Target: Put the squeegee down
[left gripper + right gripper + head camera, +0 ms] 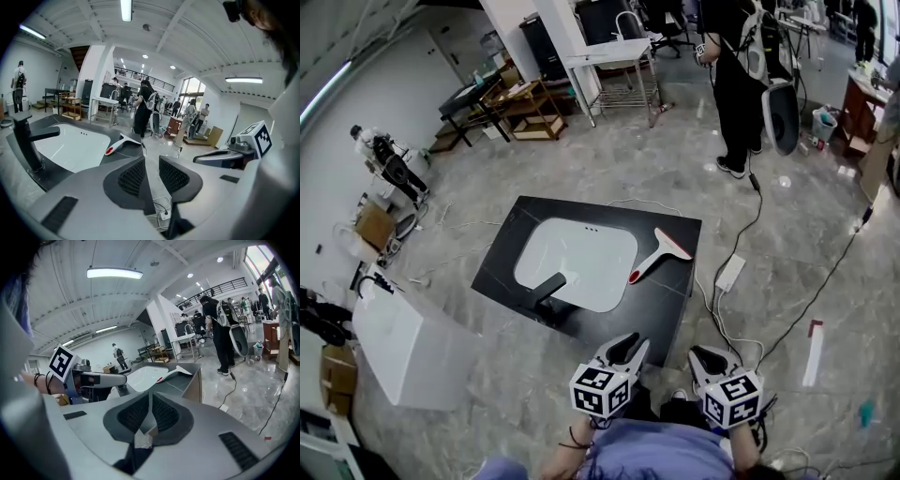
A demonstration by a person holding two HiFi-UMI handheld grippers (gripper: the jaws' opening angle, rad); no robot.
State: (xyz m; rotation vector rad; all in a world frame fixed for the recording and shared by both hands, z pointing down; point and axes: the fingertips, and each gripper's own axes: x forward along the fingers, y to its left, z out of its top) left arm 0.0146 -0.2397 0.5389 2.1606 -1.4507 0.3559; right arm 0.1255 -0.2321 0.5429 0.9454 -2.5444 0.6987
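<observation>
The squeegee [659, 253], white with a red handle end, lies flat on the right part of the black countertop [673, 314], beside the white sink basin [577, 262]. No gripper touches it. It shows again in the left gripper view [119, 143] and the right gripper view [176, 372]. My left gripper [623, 352] hovers near the countertop's near edge, its jaws slightly apart with nothing between them [151, 164]. My right gripper [708, 359] is beside it, off the countertop's near right corner, jaws closed together and empty [150, 397].
A black faucet [548, 286] stands at the sink's near edge. A power strip [729, 274] and cables lie on the floor right of the countertop. A person [736, 84] stands at the back. A white box [403, 347] sits at the left.
</observation>
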